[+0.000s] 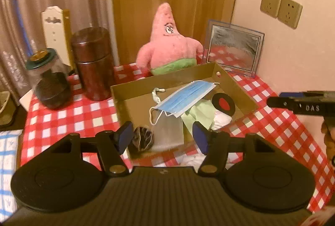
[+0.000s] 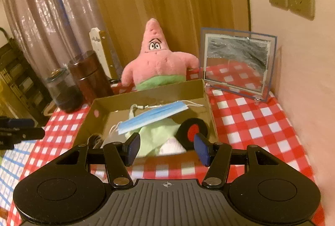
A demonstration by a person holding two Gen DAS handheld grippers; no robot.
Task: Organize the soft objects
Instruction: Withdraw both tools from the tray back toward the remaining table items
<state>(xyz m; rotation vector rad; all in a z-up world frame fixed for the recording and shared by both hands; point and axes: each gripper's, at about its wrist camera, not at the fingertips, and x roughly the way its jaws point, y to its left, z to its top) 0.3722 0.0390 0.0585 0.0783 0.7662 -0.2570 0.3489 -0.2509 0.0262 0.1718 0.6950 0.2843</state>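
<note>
While your left gripper (image 1: 163,137) and right gripper (image 2: 166,149) are gaping empty, the box (image 1: 134,104) is sitting ahead, pink toy (image 1: 167,45) behind it.

One cardboard box (image 1: 234,87) stands on the bench (image 1: 69,119). Inside it: one blue face mask (image 1: 184,99), one green cloth (image 1: 199,115), one black disc with a red centre (image 1: 223,104), one clear mesh pouch (image 1: 170,131), one dark netted ball (image 1: 143,138), one white soft item (image 1: 220,120), and one white cord (image 1: 156,94). Behind the box: one pink starfish plush (image 1: 167,43). To its side: one framed mirror (image 1: 234,50), one brown canister (image 1: 93,62), one glass jar (image 1: 49,81). Two wall sockets (image 1: 280,8). Two tools: left (image 1: 163,136) and right (image 2: 166,147).
</note>
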